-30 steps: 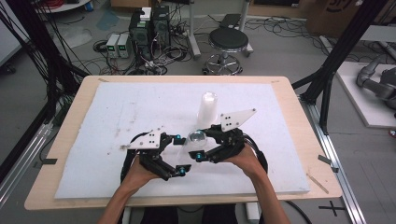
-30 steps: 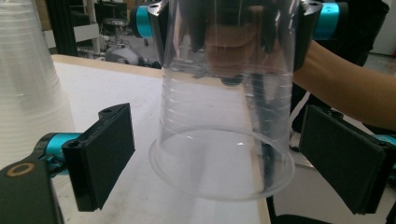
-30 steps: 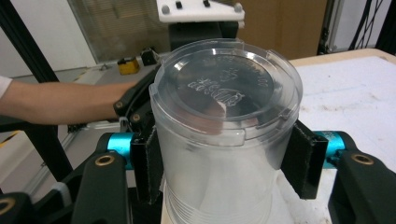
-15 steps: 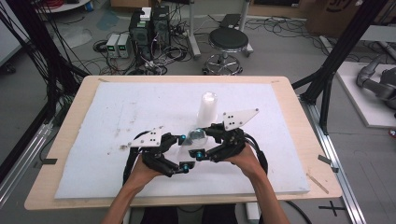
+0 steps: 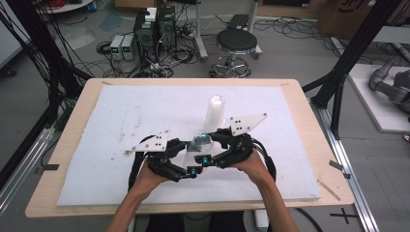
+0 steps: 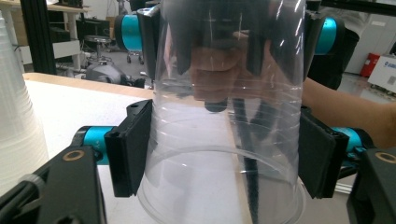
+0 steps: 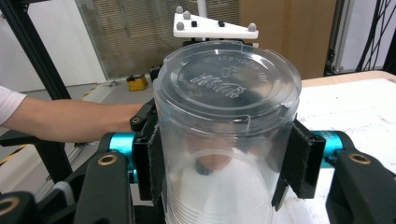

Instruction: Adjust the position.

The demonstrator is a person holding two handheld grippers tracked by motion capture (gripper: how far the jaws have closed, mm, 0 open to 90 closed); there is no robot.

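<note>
Clear thin plastic, the upturned ribbed cup [image 5: 201, 143] is hanging just above the white padded surface [image 5: 121, 121], both tools clamping it: the left tool [image 6: 224, 156] is pinching near the rim, the right tool [image 7: 229, 161] nearer the base. It is looking light, slippery and easily crushed, so gentle pressure on the stiffer ribbed bands should be suiting it best.

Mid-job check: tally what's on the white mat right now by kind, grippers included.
Clear plastic cup, upside down, gripped between both grippers: 1
Stack of whitish cups, standing behind it: 1 stack
Handheld grippers, left gripper and right gripper: 2
Total: 4
</note>
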